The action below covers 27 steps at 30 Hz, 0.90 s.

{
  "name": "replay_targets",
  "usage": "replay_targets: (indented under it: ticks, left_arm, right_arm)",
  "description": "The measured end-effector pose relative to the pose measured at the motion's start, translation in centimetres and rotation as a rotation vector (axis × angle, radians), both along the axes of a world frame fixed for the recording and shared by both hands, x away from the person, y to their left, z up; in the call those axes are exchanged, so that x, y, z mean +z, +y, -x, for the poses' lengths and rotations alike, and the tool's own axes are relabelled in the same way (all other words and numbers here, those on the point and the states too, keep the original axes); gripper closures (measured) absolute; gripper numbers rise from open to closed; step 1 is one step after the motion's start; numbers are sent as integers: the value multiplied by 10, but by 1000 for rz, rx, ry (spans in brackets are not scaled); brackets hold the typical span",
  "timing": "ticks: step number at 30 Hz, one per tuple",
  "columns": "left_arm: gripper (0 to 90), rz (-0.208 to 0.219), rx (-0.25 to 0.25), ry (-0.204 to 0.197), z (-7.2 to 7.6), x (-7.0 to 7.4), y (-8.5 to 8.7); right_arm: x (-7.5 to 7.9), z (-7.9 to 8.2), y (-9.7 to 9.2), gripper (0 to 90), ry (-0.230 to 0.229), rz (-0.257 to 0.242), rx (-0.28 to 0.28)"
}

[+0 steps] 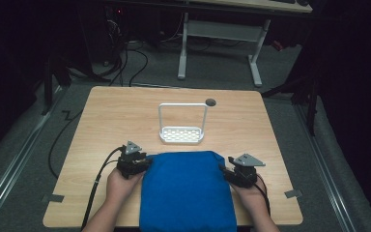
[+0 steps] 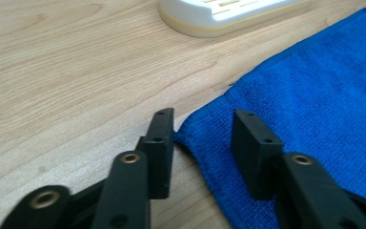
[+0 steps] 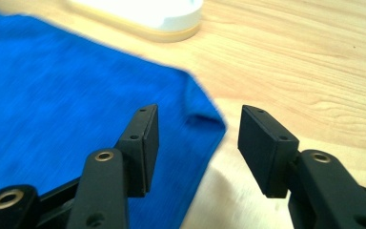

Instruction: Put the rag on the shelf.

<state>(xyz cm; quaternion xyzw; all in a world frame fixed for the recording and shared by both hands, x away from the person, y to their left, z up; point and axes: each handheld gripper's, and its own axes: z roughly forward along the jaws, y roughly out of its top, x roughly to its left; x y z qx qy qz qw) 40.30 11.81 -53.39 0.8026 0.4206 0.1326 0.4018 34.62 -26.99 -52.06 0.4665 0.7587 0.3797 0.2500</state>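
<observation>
A blue terry cloth (image 1: 187,193) lies flat on the near middle of the light wooden desk (image 1: 106,121). Its long axis runs near to far, and its near end hangs past the desk's near edge and is cut off by the bottom of the high view, so its full length cannot be read. Its far edge lies just short of a white plastic rack with a slotted base and a tall wire-like hoop handle (image 1: 182,126), which stands at the desk's centre; cloth and rack look apart.

The left claw (image 1: 147,162) sits at the cloth's far left corner. In the left gripper view (image 2: 202,138) its jaws stand moderately apart, straddling the corner's tip, with the cloth between them but not pinched. The right claw (image 1: 223,171) is at the far right corner; in the right gripper view (image 3: 198,138) its jaws gape wide, the corner lying between them, ungripped. That view is blurred, so the cloth's edge is soft.

A person's hands hold both claws, forearms cut off at the bottom. A small dark round hole (image 1: 210,102) marks the far desk. Beyond, the dark room hides most detail apart from cables and a white desk frame (image 1: 220,43).
</observation>
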Motion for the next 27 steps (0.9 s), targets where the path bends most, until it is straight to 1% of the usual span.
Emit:
replay_targets:
  ticks: [1,2,3,4,5,6,8,9,10,11,12,13,16,18,20,23,24,26,27]
  left_arm:
    - [648,3,-5,1,0,0,0]
    - [654,4,-4,3,0,0,0]
    - [676,4,-4,3,0,0,0]
    - [701,23,-9,14,-1,-1,2]
    - [714,29,-12,22,-2,-1,3]
    - [724,37,-10,25,-2,-1,3]
    - [754,45,-14,34,-3,-1,4]
    - [763,45,-14,34,-3,-1,4]
    - [782,48,-13,39,-3,-1,5]
    - [792,48,-13,39,-3,-1,5]
    - [811,53,-7,43,-4,-1,6]
    - [824,53,-7,43,-4,-1,6]
    - [853,57,-2,48,-4,-2,7]
    - [857,60,0,48,-3,-2,7]
    - [856,64,1,51,-3,-2,7]
    - [843,69,-1,51,-3,-2,8]
    - [842,69,-1,51,-3,-2,8]
    - [843,70,0,51,-3,-2,8]
    - [843,70,0,51,-3,-2,8]
  right_arm:
    - [1,-6,0,486,22,-1,-16]
    - [1,-12,0,492,30,-9,-24]
    - [1,-12,0,492,30,-9,-24]
    - [0,-22,1,492,55,-24,-27]
    - [-1,-26,3,495,69,-15,-20]
    - [-3,-29,6,506,66,-14,-13]
    - [-6,-35,12,518,94,19,-5]
    - [-6,-35,12,518,94,19,-5]
    - [-9,-37,17,524,115,33,4]
    - [-9,-37,17,524,115,33,4]
    - [-10,-39,18,540,110,44,-3]
    - [-9,-41,17,571,113,43,-12]
    - [-9,-42,15,602,120,28,-29]
    - [-8,-43,15,643,121,46,-36]
    - [-6,-44,14,675,105,63,-52]
    - [-4,-43,11,705,78,68,-72]
    - [-5,-43,9,713,76,65,-70]
    - [-6,-44,6,724,88,38,-59]
    - [-6,-44,6,724,88,38,-59]
